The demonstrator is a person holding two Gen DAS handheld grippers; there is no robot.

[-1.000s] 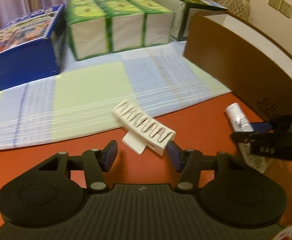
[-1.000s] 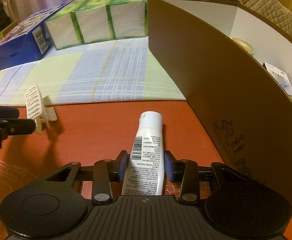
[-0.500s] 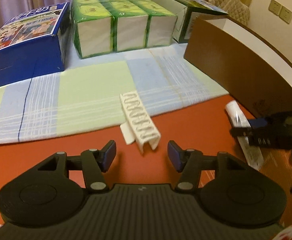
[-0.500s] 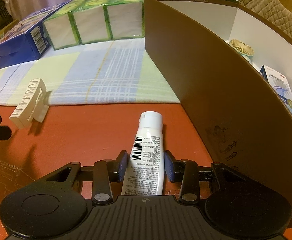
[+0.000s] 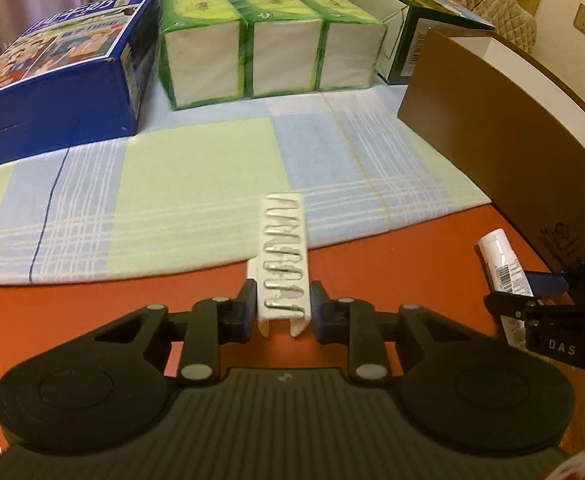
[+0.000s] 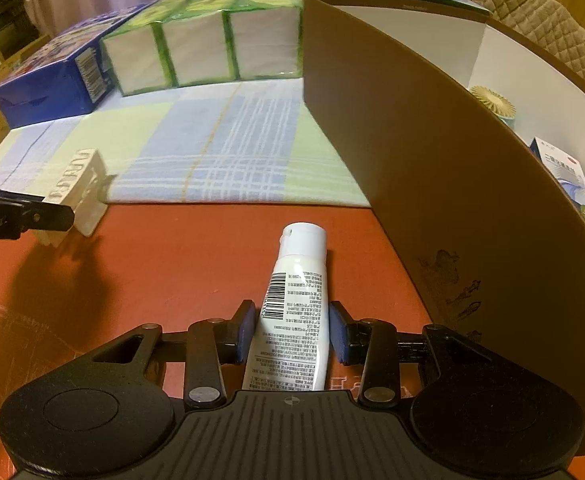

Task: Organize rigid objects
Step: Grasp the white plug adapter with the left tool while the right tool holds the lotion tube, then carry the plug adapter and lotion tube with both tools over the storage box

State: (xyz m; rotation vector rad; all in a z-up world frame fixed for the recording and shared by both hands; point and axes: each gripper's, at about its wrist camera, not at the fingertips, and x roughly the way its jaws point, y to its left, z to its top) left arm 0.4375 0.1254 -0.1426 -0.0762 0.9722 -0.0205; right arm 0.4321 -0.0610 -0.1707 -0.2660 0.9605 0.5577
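Observation:
A white toothed hair clip (image 5: 283, 264) lies half on the red table and half on the checked cloth. My left gripper (image 5: 283, 314) is shut on its near end. The clip also shows in the right wrist view (image 6: 77, 192), beside the left fingers (image 6: 32, 214). A white tube with a barcode (image 6: 294, 304) lies on the red table. My right gripper (image 6: 292, 330) is around its lower half, jaws close on both sides, a small gap on the right. The tube (image 5: 502, 264) and right gripper (image 5: 548, 312) show at the right of the left wrist view.
A brown-walled white box (image 6: 432, 168) stands to the right, holding a round fan (image 6: 492, 100) and a blue-white carton (image 6: 572, 184). A checked cloth (image 5: 196, 184) lies ahead. A blue box (image 5: 60, 76), green tissue packs (image 5: 272, 24) and a dark green box (image 5: 412, 12) stand behind.
The left gripper has moved forward over the clip and closed on it. The clip turned to lie lengthwise between the fingers. The right gripper stays around the tube.

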